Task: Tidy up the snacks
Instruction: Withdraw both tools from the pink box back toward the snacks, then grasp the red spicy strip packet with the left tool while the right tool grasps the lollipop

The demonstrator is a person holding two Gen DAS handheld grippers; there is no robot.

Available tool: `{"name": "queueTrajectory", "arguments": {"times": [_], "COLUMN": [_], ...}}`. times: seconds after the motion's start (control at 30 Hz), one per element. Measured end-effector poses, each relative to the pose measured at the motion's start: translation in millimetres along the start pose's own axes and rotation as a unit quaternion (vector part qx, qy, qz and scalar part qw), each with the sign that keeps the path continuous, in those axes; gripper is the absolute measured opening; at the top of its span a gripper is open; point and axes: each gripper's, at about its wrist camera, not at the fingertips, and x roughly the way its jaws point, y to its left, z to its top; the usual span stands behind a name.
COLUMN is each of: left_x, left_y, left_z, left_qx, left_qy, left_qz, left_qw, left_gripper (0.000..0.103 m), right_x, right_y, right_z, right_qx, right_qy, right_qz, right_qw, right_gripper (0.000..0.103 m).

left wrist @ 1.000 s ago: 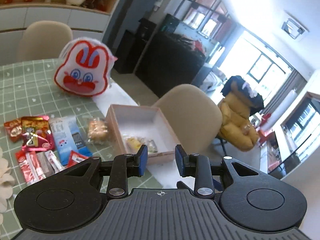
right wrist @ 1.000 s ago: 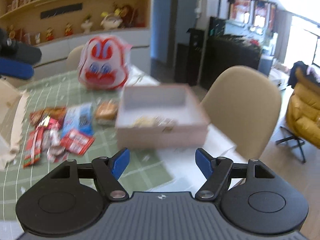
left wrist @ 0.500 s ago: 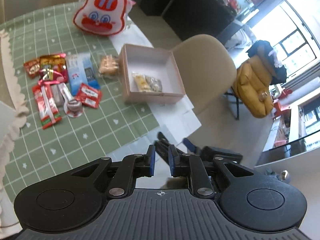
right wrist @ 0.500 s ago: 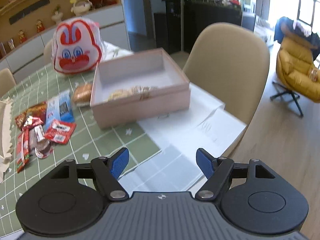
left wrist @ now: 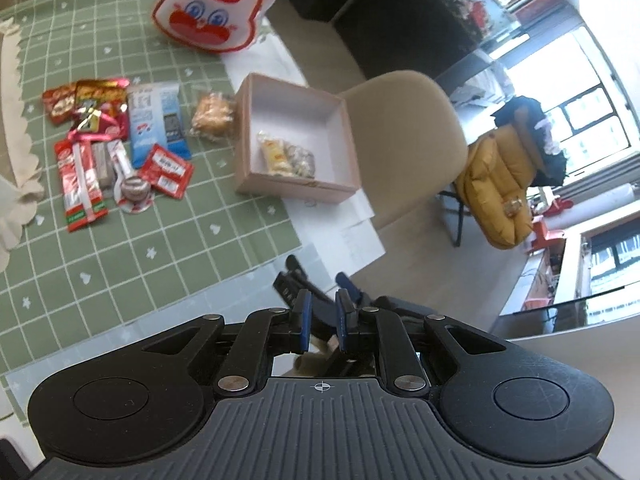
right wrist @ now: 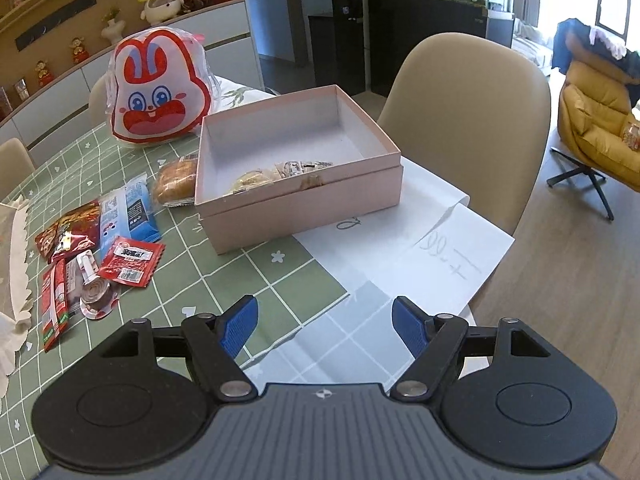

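Observation:
A pink open box [left wrist: 288,192] [right wrist: 300,208] stands on the green checked tablecloth [left wrist: 168,252] near the table's edge, with two wrapped snacks [left wrist: 286,156] [right wrist: 280,172] inside. Left of it lie a wrapped bun [left wrist: 210,116] [right wrist: 176,186], a blue packet [left wrist: 156,120] [right wrist: 130,208], a red sachet [left wrist: 166,170] [right wrist: 130,260] and red stick packs [left wrist: 80,184] [right wrist: 54,304]. My left gripper [left wrist: 322,308] hovers high over the table's near edge, shut on nothing. My right gripper [right wrist: 324,320] is below it, open and empty, facing the box.
A big rabbit-face bag [left wrist: 212,12] [right wrist: 158,96] stands behind the snacks. White papers [right wrist: 420,248] lie under and in front of the box. A beige chair [right wrist: 468,112] stands close behind the table's edge. A cream lace cloth [right wrist: 16,260] lies at the far left.
My left gripper's jaws have closed on nothing; it has risen and tipped down, so it looks onto the table. The right gripper has sunk a little and stays open.

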Motion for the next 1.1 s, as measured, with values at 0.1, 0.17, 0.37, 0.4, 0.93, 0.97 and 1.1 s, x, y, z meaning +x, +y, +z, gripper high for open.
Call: {"name": "queueTrajectory", "arguments": {"times": [0.1,0.17,0.37,0.4,0.93,0.97,1.1], "left_x": [-5,-5,32,42,124,125,125], "left_y": [-5,-7,48,65,248,250,264], "left_z": [-1,-1,13,15,43,43,44], "left_qx": [0.005,0.01,0.017,0.013,0.005,0.001,-0.021], "left_qy": [-0.011,-0.012,-0.03,-0.037,-0.143,-0.14,-0.14], "left_qz": [-0.002,-0.005,0.009,0.019,0.204,0.202,0.191], "left_qw": [0.9999,0.9999,0.9994,0.9991,0.9684,0.9693,0.9714], "left_gripper": [0.015,0.015,0.015,0.015,0.022,0.022,0.022], "right_x": [-2,-3,9,12,63,67,88], "right_y": [-1,-2,10,15,153,162,198], "right_z": [0,0,-5,-7,7,10,20], "right_qx": [0.0,-0.001,-0.028,-0.036,-0.173,-0.18,-0.203], "right_qy": [-0.004,-0.007,0.001,0.005,0.021,0.019,0.014], "right_qz": [0.002,0.003,0.002,0.006,0.158,0.164,0.192], "right_qw": [1.0,1.0,1.0,0.999,0.972,0.97,0.96], "right_gripper": [0.075,0.075,0.075,0.075,0.075,0.075,0.07]}}
